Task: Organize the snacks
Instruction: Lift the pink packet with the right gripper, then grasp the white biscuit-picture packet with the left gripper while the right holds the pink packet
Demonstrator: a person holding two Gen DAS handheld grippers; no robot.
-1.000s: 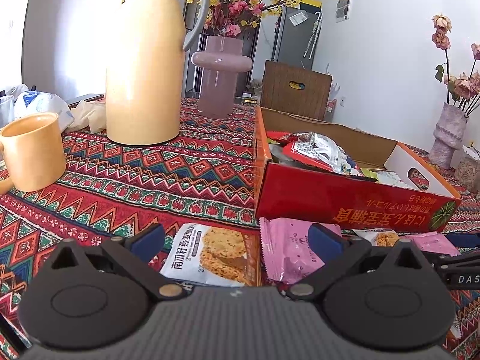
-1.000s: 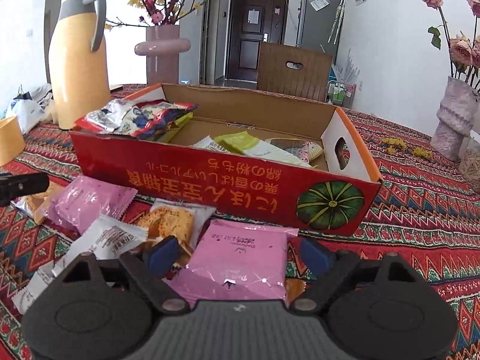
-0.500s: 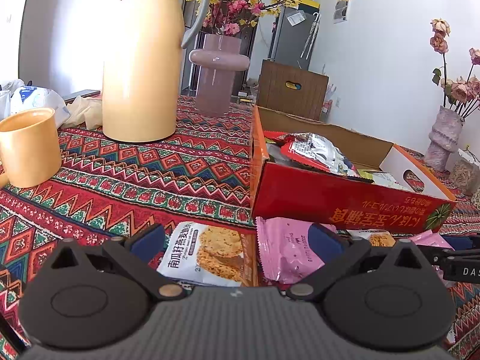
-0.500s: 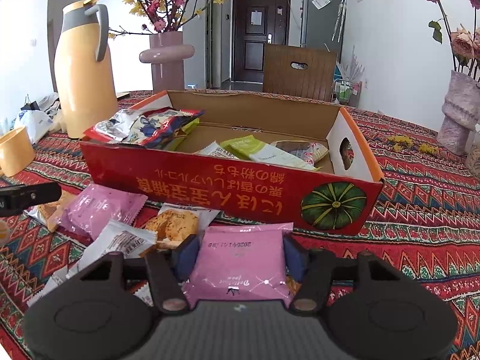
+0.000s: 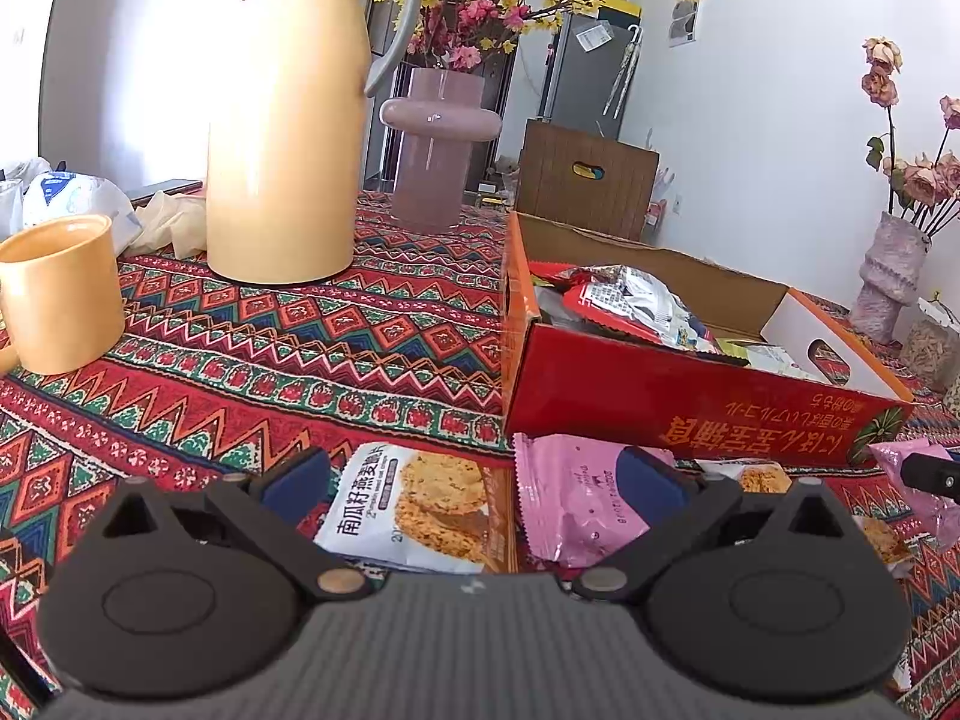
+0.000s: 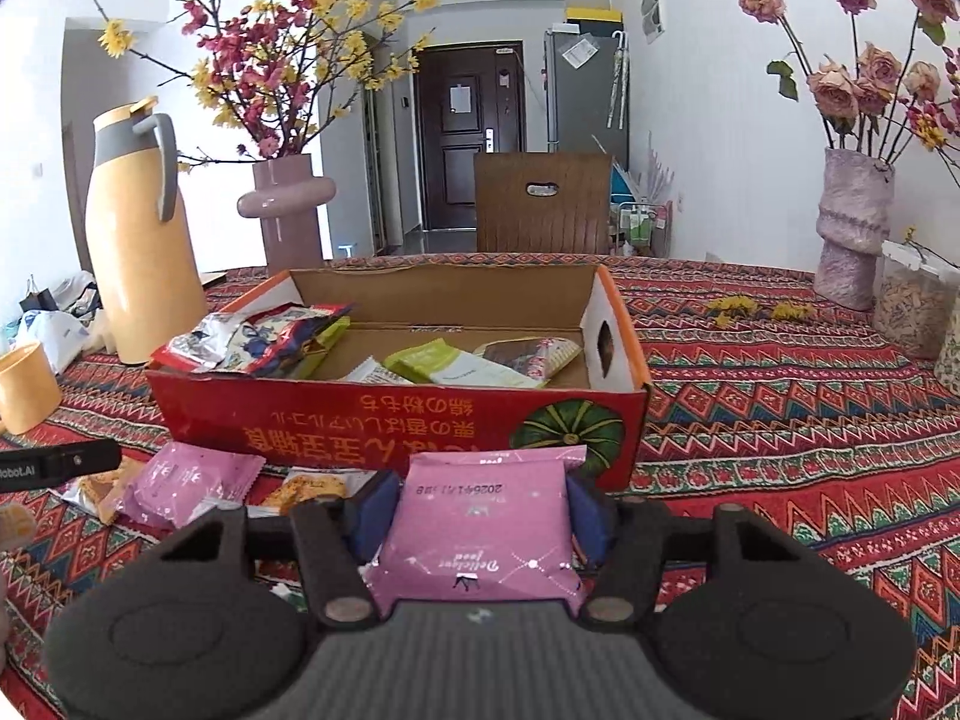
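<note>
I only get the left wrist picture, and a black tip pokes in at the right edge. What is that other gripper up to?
Observer: The right gripper is shut on a pink packet. Its jaws have just been closing, and the pads now press on both sides of the packet.
Operator: Is that packet over the red box yet?
Observer: No. It is held in front of the near wall of the red box, not above the opening.
Operator: Any room left inside, at the end I can't see?
Observer: Yes. Bare cardboard floor shows behind a green packet lying near the middle.
</note>
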